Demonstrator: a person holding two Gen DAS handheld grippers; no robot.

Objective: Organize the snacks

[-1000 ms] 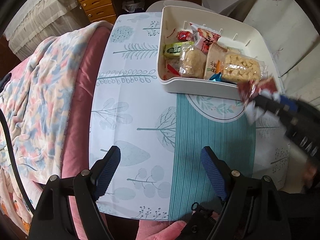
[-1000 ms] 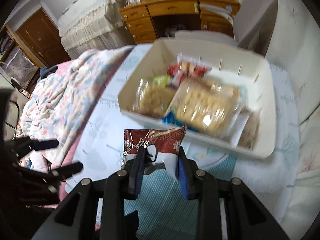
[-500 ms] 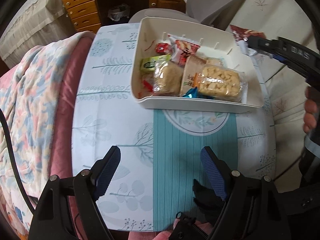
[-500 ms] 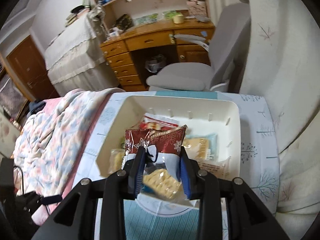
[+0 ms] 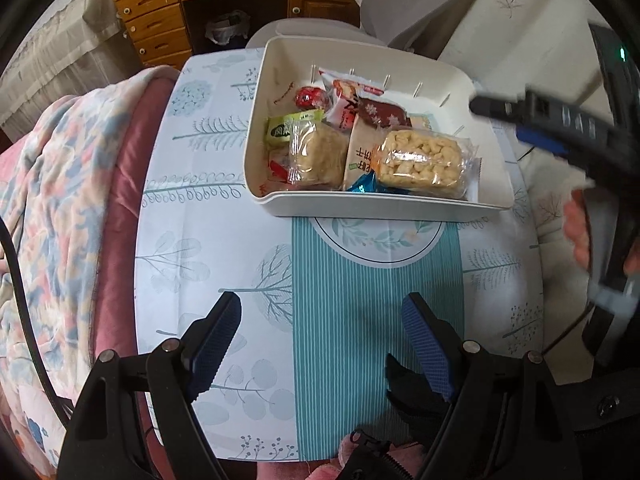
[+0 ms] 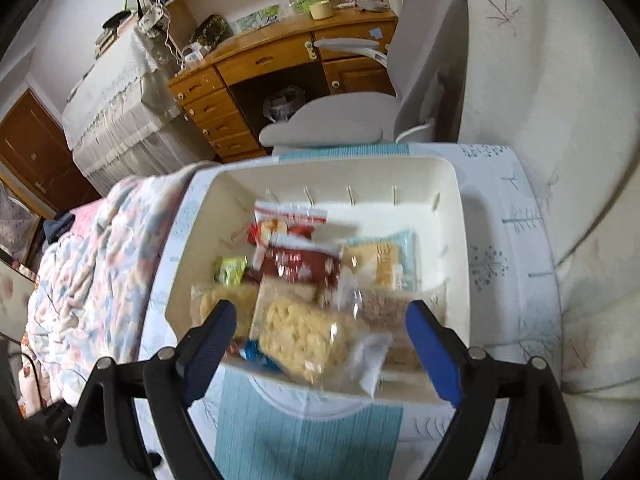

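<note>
Far left, a floral quilted blanket (image 5: 52, 200) lies on the bed beside the tabletop (image 5: 224, 264), which carries a pale cloth printed with trees and a teal striped band.

The left tool (image 5: 320, 340) hangs low over the near part of the tabletop, fingers wide apart, nothing between them.

Centre, the white rectangular plastic bin (image 5: 360, 208) stands toward the far edge of the tabletop and holds the snacks. Among them the dark red snowflake-printed foil packet (image 5: 380, 114) lies on the pile toward the rear, touching a clear-wrapped puffed rice cake (image 5: 418, 164) in front.

The packet looks light, thin and crinkly, likely slippery on its faces. In my judgement a pinch on a sealed end seam is the safe hold; the rice cakes appear brittle and should not be squeezed across the middle.

Right, the right tool (image 6: 320, 340) hovers above the bin's near rim, fingers spread and empty.

Change from half a second ago: the right tool was then clamped on the red packet above the bin. The packet is now released into the bin, and the fingers have opened.
</note>
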